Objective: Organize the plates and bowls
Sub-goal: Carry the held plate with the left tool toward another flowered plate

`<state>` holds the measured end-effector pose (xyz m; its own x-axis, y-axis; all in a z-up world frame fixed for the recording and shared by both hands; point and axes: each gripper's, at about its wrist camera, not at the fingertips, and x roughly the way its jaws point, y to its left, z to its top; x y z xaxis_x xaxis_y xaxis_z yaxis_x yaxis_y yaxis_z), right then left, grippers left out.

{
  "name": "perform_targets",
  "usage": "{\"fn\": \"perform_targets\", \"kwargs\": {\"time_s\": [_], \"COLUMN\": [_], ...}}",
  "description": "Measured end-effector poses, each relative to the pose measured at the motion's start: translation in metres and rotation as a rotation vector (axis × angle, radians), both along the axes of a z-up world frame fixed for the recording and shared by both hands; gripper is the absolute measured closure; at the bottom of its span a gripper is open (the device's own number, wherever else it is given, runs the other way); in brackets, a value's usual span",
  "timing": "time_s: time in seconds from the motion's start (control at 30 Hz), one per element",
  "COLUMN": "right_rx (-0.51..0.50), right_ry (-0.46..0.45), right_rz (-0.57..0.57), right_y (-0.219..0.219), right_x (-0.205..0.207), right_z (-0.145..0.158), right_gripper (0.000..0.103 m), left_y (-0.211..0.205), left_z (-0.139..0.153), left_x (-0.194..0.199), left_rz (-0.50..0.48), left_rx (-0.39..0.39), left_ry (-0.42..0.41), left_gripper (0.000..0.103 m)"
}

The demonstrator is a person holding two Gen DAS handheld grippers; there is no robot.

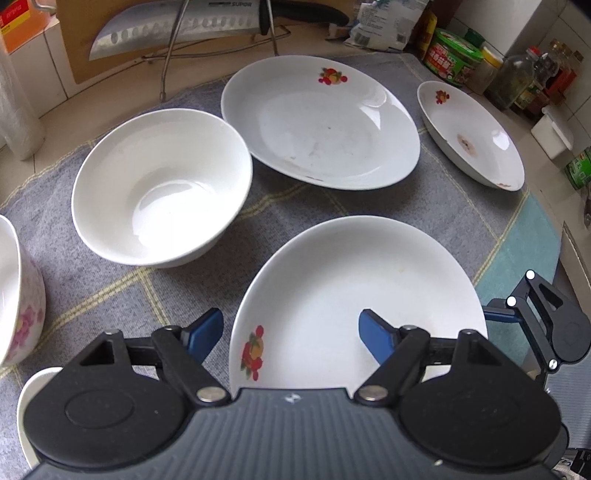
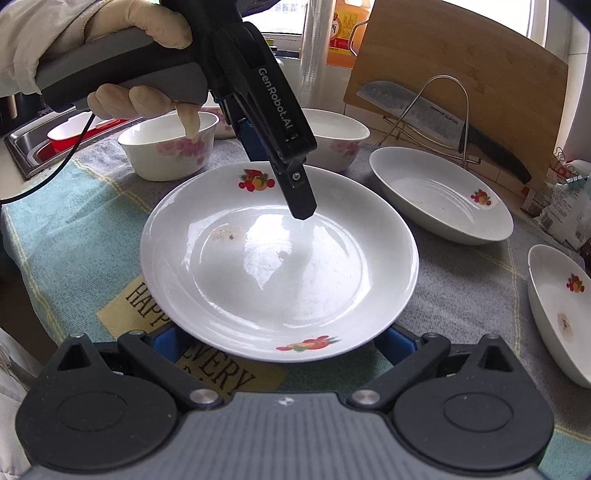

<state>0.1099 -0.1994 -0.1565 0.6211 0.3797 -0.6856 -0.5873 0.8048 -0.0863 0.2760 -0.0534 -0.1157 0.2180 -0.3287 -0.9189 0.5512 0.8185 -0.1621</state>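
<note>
Left wrist view: left gripper low in the frame, blue pads straddling the near rim of a white fruit-print plate, one pad outside the rim, the other over the inside. Whether the pads actually press the rim, cannot tell. Plain white bowl centre left, a larger oval plate above centre, a smaller plate upper right, all on a grey checked cloth. Floral bowl cut off at the left edge. Knife on a rack at the top.

Right wrist view: right gripper at the bottom, blue fingers at either side under the plate's near edge, tips hidden, so clamped or apart cannot be told. A gloved hand upper left holds the left gripper, one black finger down over the plate's middle. Two floral bowls behind, a cutting board upper right.
</note>
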Motion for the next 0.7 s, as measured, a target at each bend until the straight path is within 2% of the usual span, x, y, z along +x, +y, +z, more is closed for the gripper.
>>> {"fn": "perform_targets", "kwargs": {"time_s": [0.17, 0.43, 0.5, 0.7], "right_rx": [-0.007, -0.006, -0.006, -0.008], "right_ry": [0.000, -0.005, 0.002, 0.018], "right_rz": [-0.002, -0.006, -0.009, -0.011], "right_y": [0.001, 0.000, -0.001, -0.011], "right_x": [-0.001, -0.003, -0.002, -0.002], "right_z": [0.001, 0.000, 0.000, 0.003], "right_gripper": [0.000, 0.000, 0.000, 0.000], "left_y": [-0.005, -0.007, -0.007, -0.004], "left_z": [0.000, -0.002, -0.002, 0.002], "left_x": [0.002, 0.006, 0.006, 0.003], "left_rz": [-0.022, -0.049, -0.038, -0.072], "left_rx": [-0.012, -0.002, -0.005, -0.039], "left_ry": [0.019, 0.054, 0.054, 0.063], "left_gripper": [0.030, 0.031, 0.034, 0.034]}}
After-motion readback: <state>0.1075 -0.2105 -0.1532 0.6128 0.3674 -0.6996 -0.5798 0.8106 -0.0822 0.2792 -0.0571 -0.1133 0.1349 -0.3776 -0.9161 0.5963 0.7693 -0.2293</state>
